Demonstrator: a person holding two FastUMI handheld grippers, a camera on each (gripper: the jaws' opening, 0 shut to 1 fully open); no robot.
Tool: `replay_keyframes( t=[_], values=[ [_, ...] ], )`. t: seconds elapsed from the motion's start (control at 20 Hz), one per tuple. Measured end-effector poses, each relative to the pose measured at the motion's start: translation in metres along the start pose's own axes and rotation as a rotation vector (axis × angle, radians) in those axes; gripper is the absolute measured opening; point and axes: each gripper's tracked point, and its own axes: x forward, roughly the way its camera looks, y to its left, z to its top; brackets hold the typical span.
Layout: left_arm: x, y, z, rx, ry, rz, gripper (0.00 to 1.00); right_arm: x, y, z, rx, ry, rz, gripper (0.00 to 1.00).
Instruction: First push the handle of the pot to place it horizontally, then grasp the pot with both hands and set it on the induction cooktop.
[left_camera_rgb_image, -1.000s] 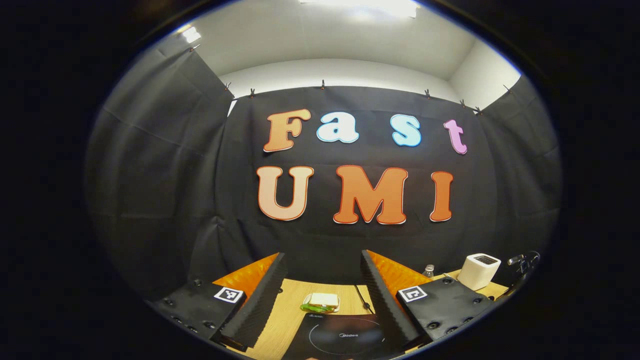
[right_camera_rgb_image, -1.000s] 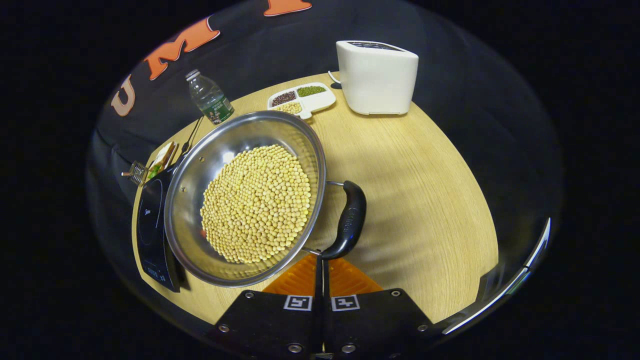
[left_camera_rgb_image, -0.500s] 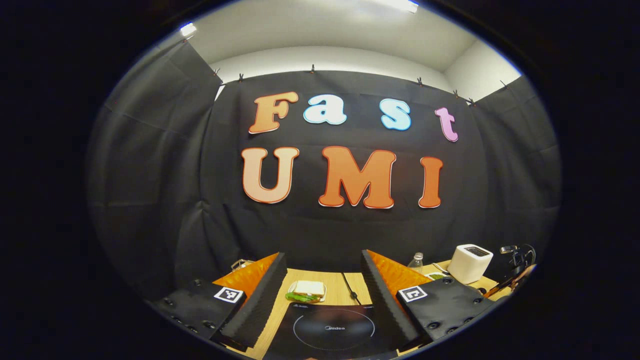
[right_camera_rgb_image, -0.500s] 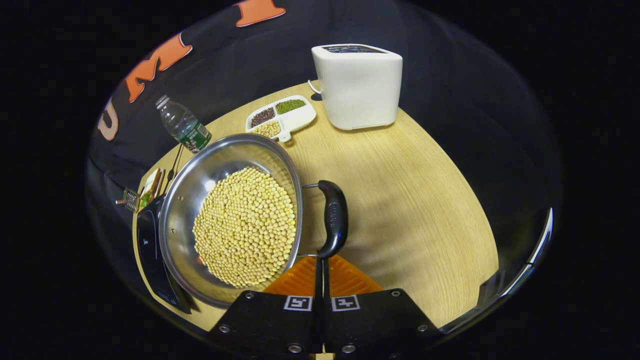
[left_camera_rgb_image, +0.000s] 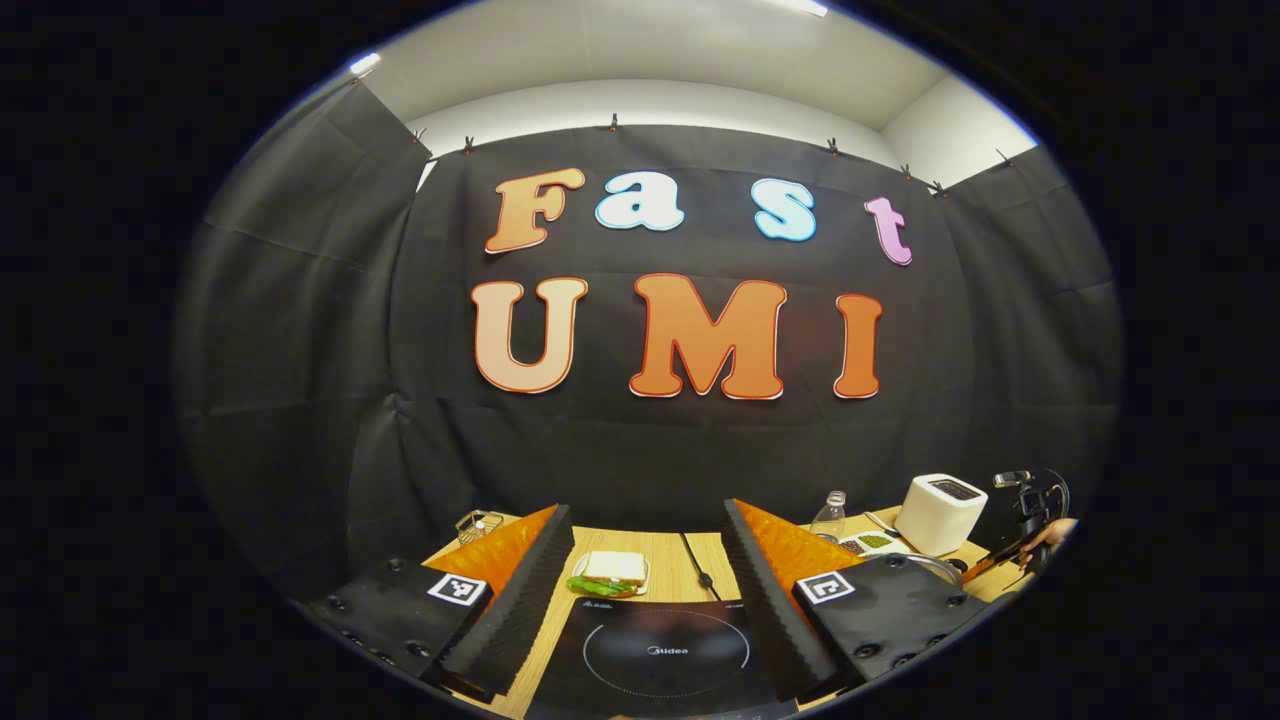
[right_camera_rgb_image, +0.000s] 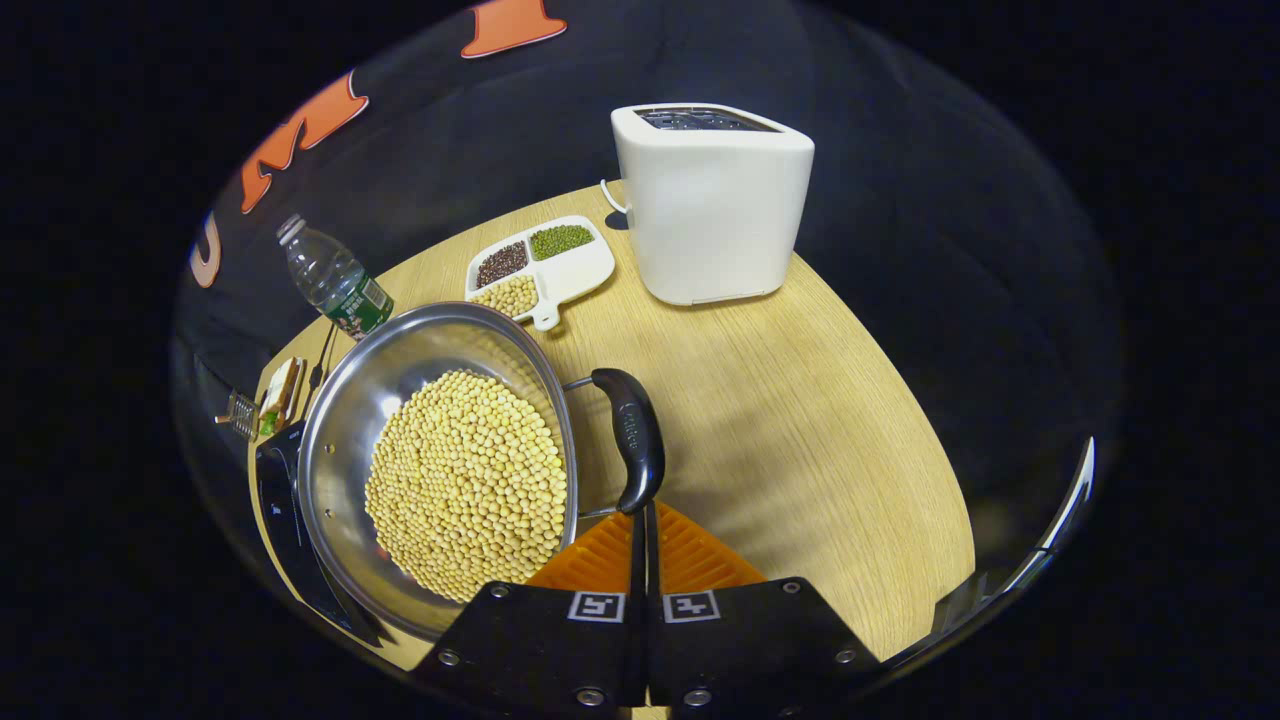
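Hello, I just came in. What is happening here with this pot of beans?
A person works with two handheld grippers at a wooden table. The right gripper, fingers closed together, sits with its tips at the black handle of a steel pot full of yellow beans. The pot partly overlaps the induction cooktop in the right gripper view. The left gripper is open, holding nothing, and points over the cooktop toward a sandwich.
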Motion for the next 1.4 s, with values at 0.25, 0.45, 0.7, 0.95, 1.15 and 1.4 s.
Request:
replay_keyframes(
  t=[0.25,0.45,0.7,0.95,1.15,1.4],
  values=[
    [0.008,-0.022,-0.02,-0.01,0.056,-0.035,0.97,0.004,0.004,0.018,-0.025,-0.04,-0.02,0.0],
    [0.019,-0.053,-0.047,-0.009,0.129,-0.085,0.96,-0.009,0.002,0.023,-0.061,-0.071,-0.016,0.0],
    [0.03,-0.099,-0.095,-0.02,0.269,-0.168,0.97,-0.043,0.011,0.048,-0.066,-0.175,0.057,0.12],
    [0.039,-0.142,-0.143,-0.027,0.412,-0.232,0.97,-0.04,0.018,0.056,-0.127,-0.251,0.069,0.66],
    [0.047,-0.174,-0.187,-0.03,0.518,-0.265,0.96,-0.037,0.03,0.059,-0.202,-0.289,0.082,0.83],
    [0.057,-0.208,-0.229,0.018,0.584,-0.276,0.97,-0.028,0.04,0.056,-0.254,-0.324,0.089,0.93]
  ],
)
